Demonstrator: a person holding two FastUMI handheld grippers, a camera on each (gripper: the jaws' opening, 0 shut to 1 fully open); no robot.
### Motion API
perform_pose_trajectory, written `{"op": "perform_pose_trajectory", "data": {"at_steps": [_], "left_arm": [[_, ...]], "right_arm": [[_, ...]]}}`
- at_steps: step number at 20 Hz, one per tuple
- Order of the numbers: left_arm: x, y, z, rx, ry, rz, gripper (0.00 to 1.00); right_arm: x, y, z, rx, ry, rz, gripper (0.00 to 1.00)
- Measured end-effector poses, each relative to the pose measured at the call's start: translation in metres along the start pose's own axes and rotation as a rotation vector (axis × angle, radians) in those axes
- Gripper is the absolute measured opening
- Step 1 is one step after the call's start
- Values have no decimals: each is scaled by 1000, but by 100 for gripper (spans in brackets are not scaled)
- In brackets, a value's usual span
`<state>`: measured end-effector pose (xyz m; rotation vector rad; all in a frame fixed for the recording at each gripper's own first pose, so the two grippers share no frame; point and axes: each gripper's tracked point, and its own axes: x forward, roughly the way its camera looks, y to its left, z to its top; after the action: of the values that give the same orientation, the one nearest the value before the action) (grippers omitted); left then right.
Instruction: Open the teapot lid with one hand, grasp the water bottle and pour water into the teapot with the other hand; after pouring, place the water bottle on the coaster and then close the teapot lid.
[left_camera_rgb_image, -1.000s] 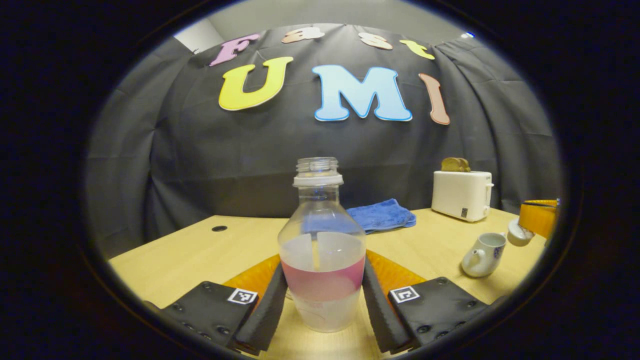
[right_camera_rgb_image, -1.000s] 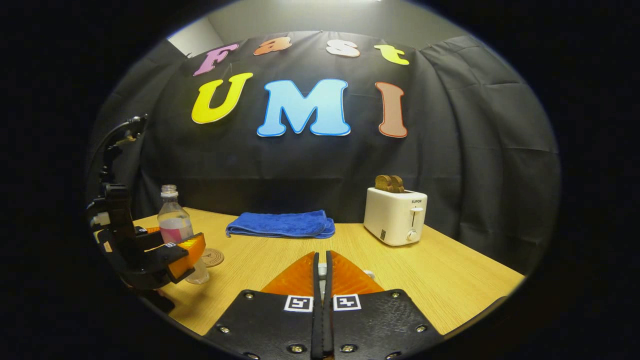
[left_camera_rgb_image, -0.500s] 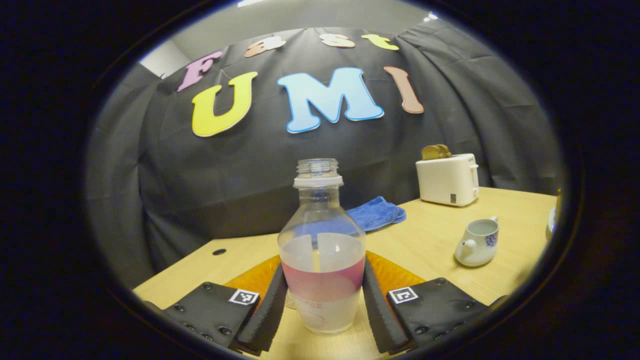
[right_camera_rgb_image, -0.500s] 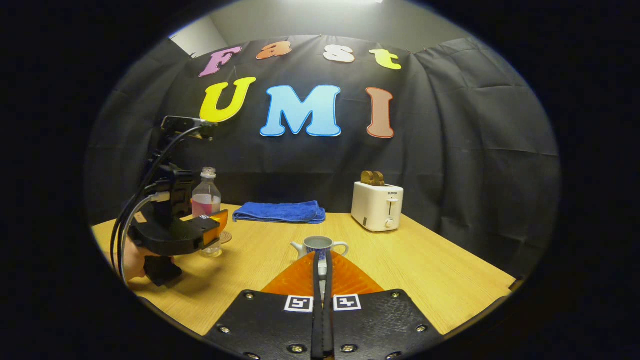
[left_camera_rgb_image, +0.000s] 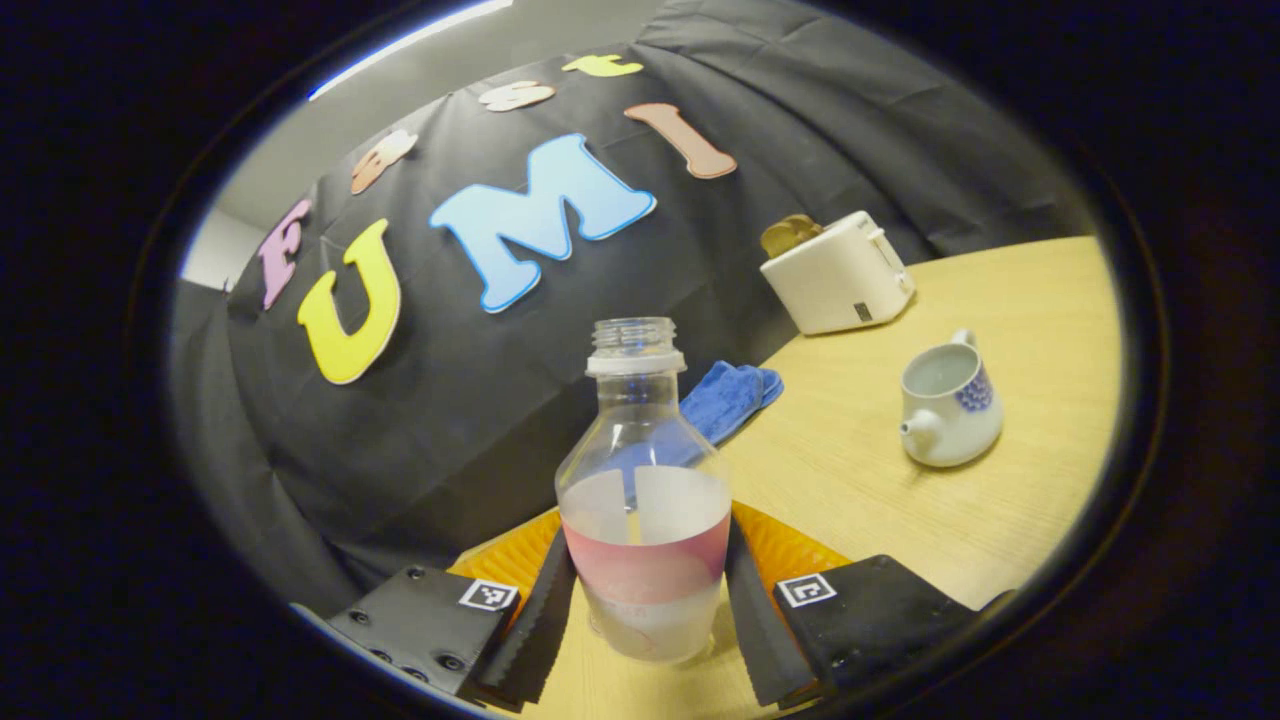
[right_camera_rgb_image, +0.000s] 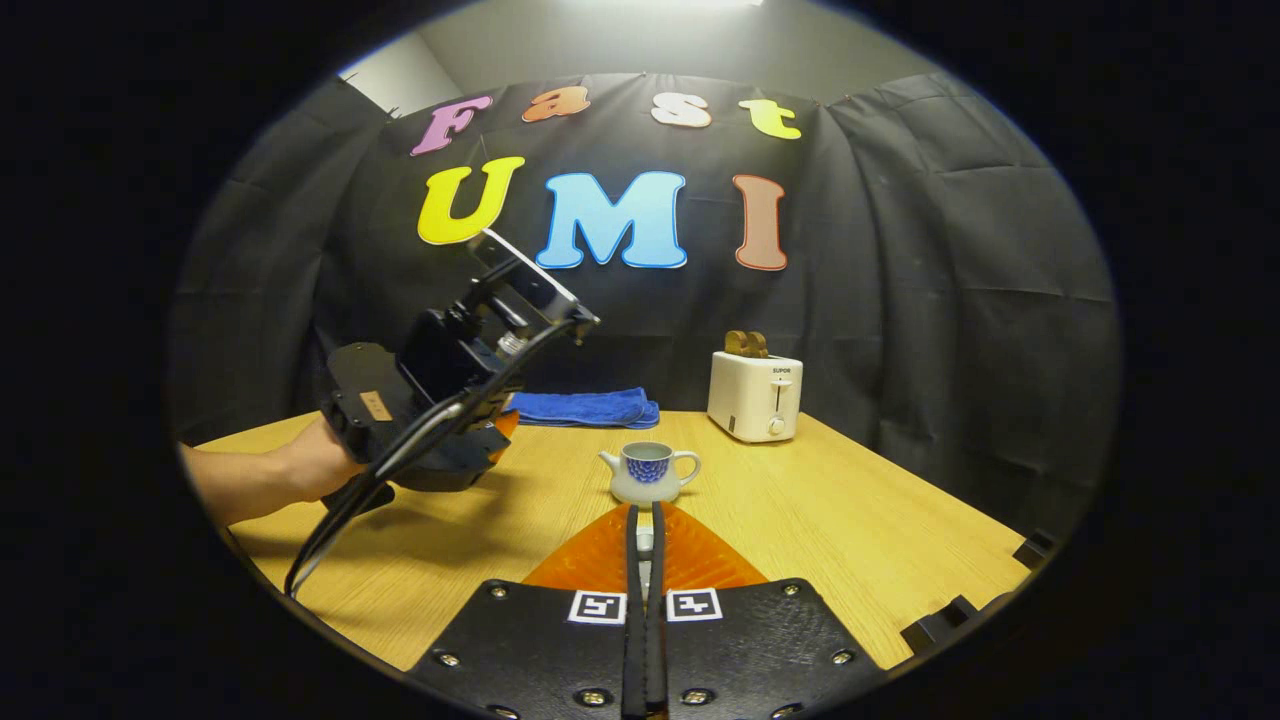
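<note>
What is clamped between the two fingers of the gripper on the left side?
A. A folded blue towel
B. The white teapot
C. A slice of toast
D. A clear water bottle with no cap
D. In the left gripper view the left gripper has a finger pressed on each side of the open-necked water bottle, while the teapot sits apart on the table, lid off.
</note>
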<state>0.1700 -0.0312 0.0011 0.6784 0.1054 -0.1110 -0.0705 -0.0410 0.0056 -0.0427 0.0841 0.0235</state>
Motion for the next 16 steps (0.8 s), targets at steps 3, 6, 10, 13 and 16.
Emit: {"op": "perform_pose_trajectory", "data": {"at_steps": [3,6,10,13,16], "left_arm": [[8,-10,2,142,26,-16,84],[14,-20,0,241,47,-34,84],[22,-35,0,353,69,-67,85],[26,-47,7,437,66,-98,85],[30,-60,12,513,61,-140,85]], "right_arm": [[-4,1,-3,14,5,7,1],[-5,-1,-5,25,9,5,0],[-6,-4,-9,32,16,2,0],[-6,-5,-12,41,24,0,0],[-6,-8,-13,44,27,-5,0]]}}
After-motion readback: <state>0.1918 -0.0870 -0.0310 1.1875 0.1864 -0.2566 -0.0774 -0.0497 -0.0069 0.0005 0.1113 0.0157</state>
